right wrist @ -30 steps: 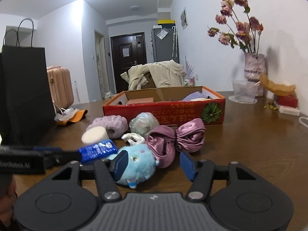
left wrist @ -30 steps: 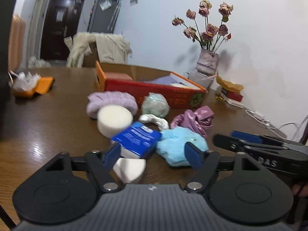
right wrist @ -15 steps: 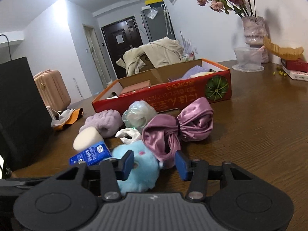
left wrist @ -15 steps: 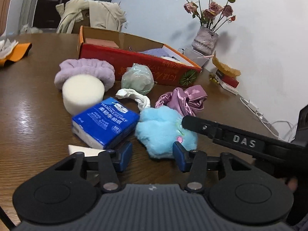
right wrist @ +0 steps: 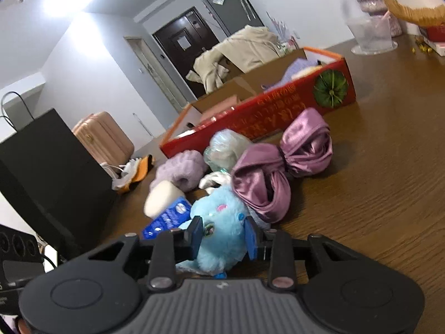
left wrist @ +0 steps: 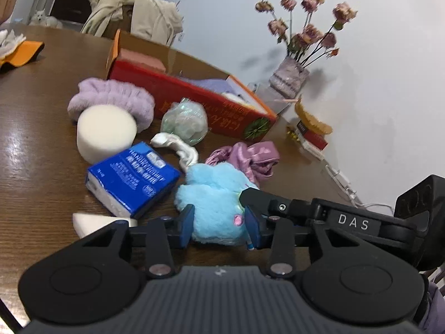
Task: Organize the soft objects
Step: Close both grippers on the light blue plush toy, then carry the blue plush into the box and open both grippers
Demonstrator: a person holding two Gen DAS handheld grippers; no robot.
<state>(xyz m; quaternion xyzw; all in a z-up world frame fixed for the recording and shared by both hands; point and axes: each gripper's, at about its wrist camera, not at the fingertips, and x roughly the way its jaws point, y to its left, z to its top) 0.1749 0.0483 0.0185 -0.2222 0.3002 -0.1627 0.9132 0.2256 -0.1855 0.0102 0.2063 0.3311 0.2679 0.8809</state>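
A light blue plush toy (left wrist: 215, 194) lies on the brown table among other soft things. My left gripper (left wrist: 218, 226) has closed its blue pads on the near part of the plush. My right gripper (right wrist: 224, 236) grips the same plush (right wrist: 222, 222) from the other side; its black body shows in the left wrist view (left wrist: 319, 211). Around the plush lie a mauve satin scrunchie (right wrist: 281, 172), a blue tissue pack (left wrist: 132, 179), a round white sponge (left wrist: 105, 133), a lilac fluffy band (left wrist: 111, 101), a wrapped pale green ball (left wrist: 185, 119) and a white twisted cloth (left wrist: 178, 147).
An open red cardboard box (left wrist: 200, 94) with soft items inside stands behind the pile. A white wedge sponge (left wrist: 94, 221) lies by my left gripper. A vase of dried roses (left wrist: 289, 79) and a snack box (left wrist: 314, 139) stand near the wall. A black bag (right wrist: 50, 167) stands at the left.
Both grippers moved forward and down onto the blue plush, and their jaws narrowed from wide open to pressing on it from both sides.
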